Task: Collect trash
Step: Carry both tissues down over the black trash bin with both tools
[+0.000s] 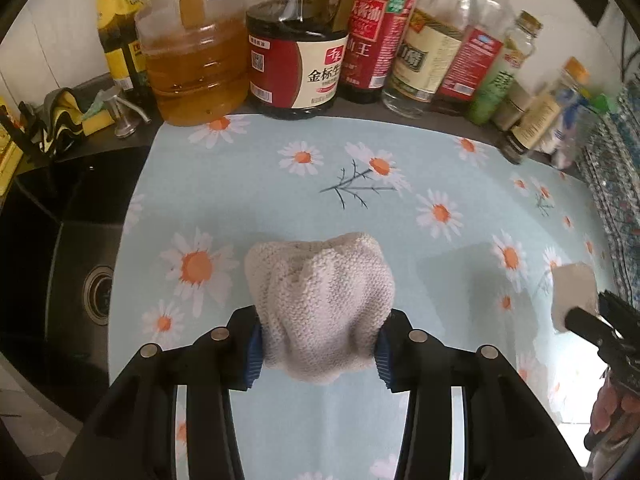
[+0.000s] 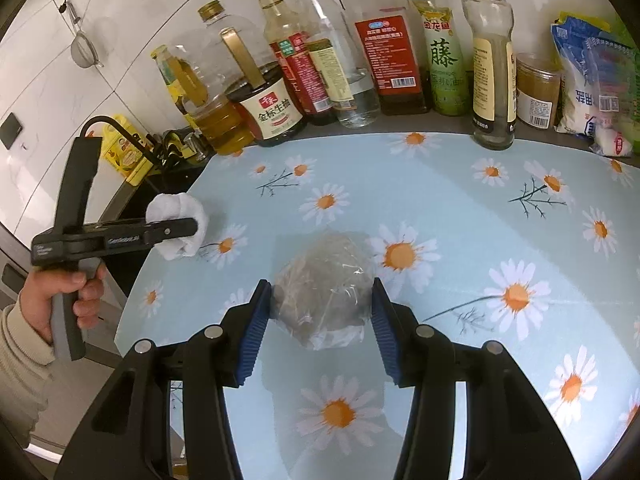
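Note:
In the left wrist view a beige knitted cloth (image 1: 320, 280), bunched up, sits between the blue pads of my left gripper (image 1: 318, 352), which is shut on it. The right wrist view shows that same left gripper (image 2: 192, 226) at the left, squeezed by a hand (image 2: 44, 296), with the cloth (image 2: 180, 204) looking white. My right gripper (image 2: 320, 320) is shut on a crumpled clear plastic bag (image 2: 320, 272) with grey-brown contents. From the left wrist view, the right gripper (image 1: 572, 318) holds that bag (image 1: 574, 288) at the far right, above the daisy-print mat (image 1: 280, 184).
A row of oil, soy sauce and vinegar bottles (image 1: 296, 60) lines the back wall. A dark sink (image 1: 72, 240) with a drain lies just left of the mat. Jars and white packets (image 2: 592, 80) stand at the back right. Patterned fabric (image 1: 624, 200) borders the mat's right side.

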Demonstrator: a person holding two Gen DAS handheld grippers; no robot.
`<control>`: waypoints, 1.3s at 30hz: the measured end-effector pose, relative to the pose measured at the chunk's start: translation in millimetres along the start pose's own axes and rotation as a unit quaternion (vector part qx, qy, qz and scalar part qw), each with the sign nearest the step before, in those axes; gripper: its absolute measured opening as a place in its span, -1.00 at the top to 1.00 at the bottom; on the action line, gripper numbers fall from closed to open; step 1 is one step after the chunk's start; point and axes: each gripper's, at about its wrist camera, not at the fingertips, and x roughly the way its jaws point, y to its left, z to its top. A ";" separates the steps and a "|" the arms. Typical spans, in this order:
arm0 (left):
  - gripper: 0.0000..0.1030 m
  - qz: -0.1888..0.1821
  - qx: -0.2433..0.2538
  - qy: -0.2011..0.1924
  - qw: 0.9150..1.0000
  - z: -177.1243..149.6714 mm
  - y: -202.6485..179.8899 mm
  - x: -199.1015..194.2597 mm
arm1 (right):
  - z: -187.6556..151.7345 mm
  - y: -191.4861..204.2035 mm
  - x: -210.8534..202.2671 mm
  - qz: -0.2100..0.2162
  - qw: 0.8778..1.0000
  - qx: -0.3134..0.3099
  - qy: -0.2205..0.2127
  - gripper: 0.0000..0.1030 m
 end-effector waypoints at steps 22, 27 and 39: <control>0.18 -0.084 0.059 -0.032 0.994 -90.5 24.0 -83.4 | -64.7 101.1 -32.4 -0.048 0.998 0.038 -0.034 0.03; 0.17 -0.109 0.065 -0.041 0.991 -113.9 37.5 -104.9 | -82.1 131.6 -40.1 -0.061 0.996 0.041 -0.043 0.03; 0.17 -0.144 0.097 -0.046 0.984 -166.6 58.8 -137.0 | -132.0 183.5 -46.0 -0.079 0.994 0.058 -0.042 0.03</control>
